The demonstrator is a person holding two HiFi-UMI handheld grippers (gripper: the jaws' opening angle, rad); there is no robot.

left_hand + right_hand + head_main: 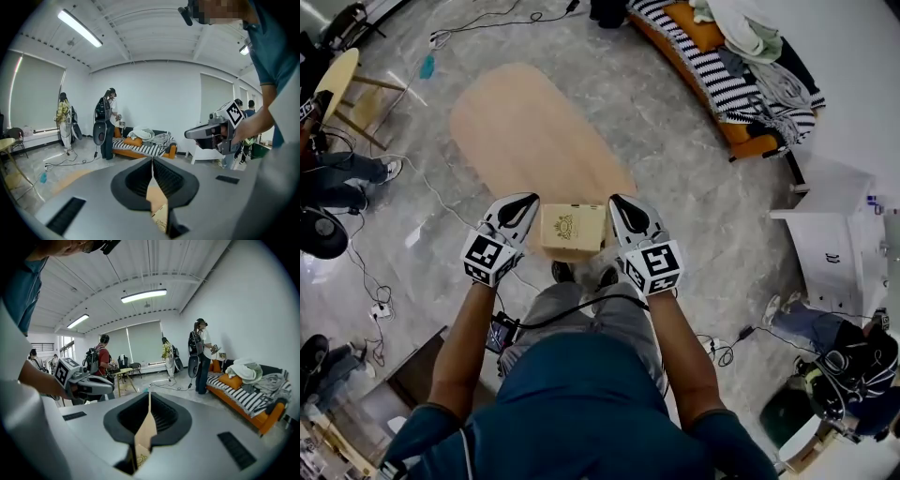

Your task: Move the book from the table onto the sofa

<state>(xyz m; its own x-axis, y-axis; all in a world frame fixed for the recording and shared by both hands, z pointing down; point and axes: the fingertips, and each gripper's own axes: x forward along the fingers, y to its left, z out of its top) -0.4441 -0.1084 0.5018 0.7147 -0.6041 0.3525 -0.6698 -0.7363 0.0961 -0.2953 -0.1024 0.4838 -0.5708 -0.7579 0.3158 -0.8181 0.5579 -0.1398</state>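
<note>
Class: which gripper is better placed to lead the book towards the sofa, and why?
Right, narrowly. Both the left gripper and right gripper are shut on the book, but the sofa lies on the right gripper's side.

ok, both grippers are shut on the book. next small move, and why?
Probably swing the book toward the sofa, keeping both grips. The left gripper and right gripper each pinch one edge near the table's end; the sofa lies upper right in the head view.
</note>
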